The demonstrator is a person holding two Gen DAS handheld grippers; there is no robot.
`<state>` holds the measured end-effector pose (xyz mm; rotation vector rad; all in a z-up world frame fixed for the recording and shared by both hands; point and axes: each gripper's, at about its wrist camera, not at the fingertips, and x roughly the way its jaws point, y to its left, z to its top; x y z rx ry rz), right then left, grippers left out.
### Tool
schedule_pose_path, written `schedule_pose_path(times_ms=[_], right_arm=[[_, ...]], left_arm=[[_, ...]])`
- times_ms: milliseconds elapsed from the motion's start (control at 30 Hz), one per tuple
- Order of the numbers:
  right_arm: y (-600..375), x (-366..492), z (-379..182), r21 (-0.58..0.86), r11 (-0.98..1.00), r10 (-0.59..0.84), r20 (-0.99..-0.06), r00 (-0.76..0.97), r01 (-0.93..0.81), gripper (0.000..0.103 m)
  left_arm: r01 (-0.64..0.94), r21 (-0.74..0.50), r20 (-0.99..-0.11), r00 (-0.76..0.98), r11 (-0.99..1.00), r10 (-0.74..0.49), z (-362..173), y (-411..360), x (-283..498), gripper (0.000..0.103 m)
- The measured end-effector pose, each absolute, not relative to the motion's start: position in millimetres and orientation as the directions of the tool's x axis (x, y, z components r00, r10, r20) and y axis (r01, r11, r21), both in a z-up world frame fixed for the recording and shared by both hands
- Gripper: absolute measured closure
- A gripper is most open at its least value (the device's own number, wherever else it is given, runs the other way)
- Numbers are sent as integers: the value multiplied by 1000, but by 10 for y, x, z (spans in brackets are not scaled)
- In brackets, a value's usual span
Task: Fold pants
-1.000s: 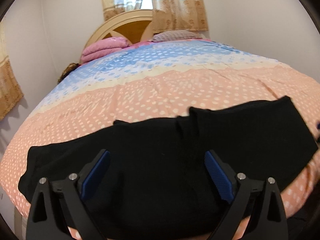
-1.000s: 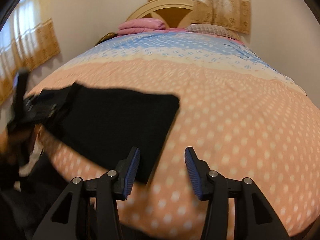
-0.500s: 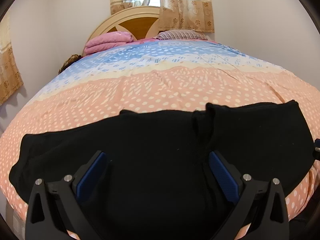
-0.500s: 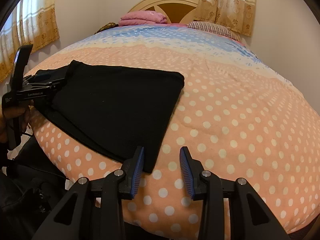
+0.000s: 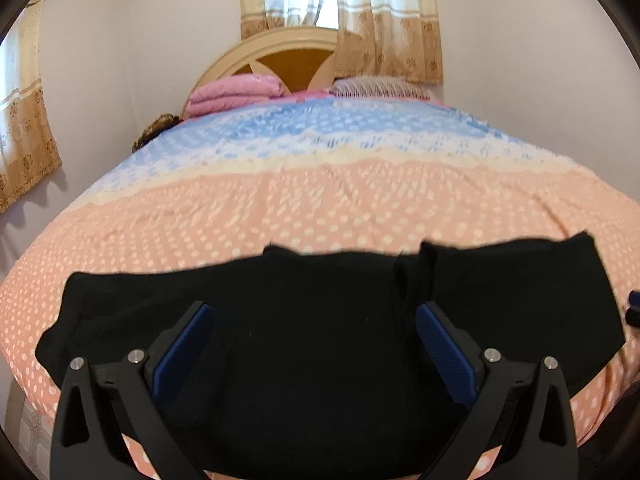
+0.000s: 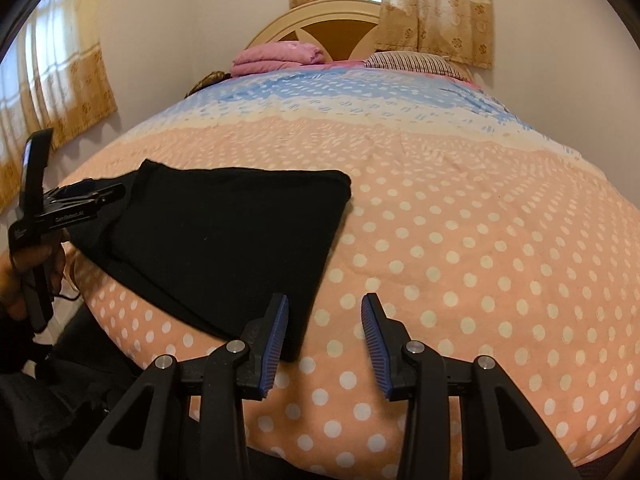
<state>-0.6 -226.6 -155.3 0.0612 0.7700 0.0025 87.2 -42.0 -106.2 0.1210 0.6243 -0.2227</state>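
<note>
Black pants [image 5: 320,340] lie flat across the near edge of the bed, folded lengthwise with a doubled end at the right. My left gripper [image 5: 316,340] is open wide, empty, hovering just above the middle of the pants. In the right wrist view the pants [image 6: 228,240] lie to the left, with their near right corner next to my right gripper [image 6: 324,336], which is open and empty above the bedspread. The left gripper [image 6: 76,200] shows at the far left there, over the pants.
The bed has a peach polka-dot bedspread [image 6: 460,240] turning blue toward the headboard [image 5: 288,56]. A folded pink blanket [image 5: 236,94] and a striped pillow [image 6: 416,62] lie at the head. Curtains [image 6: 60,88] hang on the left and back walls.
The left gripper has drawn back and tilted up slightly over the pants. The right gripper has opened wider and steadied near the pants' right corner. The pants lie still.
</note>
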Motion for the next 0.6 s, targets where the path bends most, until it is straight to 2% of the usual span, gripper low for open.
schedule_pose_path(times_ms=[100, 267, 400, 600], right_arm=[[-2284, 11, -1570, 47, 999, 14, -697, 717, 26, 62], [-2238, -8, -1540, 26, 999, 4, -681, 733, 19, 62], [-2158, -61, -1457, -3, 1000, -10, -647, 763, 11, 58], [-1895, -18, -1384, -13, 998, 36, -628, 777, -56, 55]], left_arm=[[251, 37, -573, 798, 967, -185, -1024, -445, 875, 0], [294, 104, -639, 752, 950, -163, -1345, -669, 985, 0], [309, 28, -646, 731, 951, -219, -1297, -516, 1000, 0], [234, 117, -600, 791, 965, -119, -1128, 78, 999, 0]])
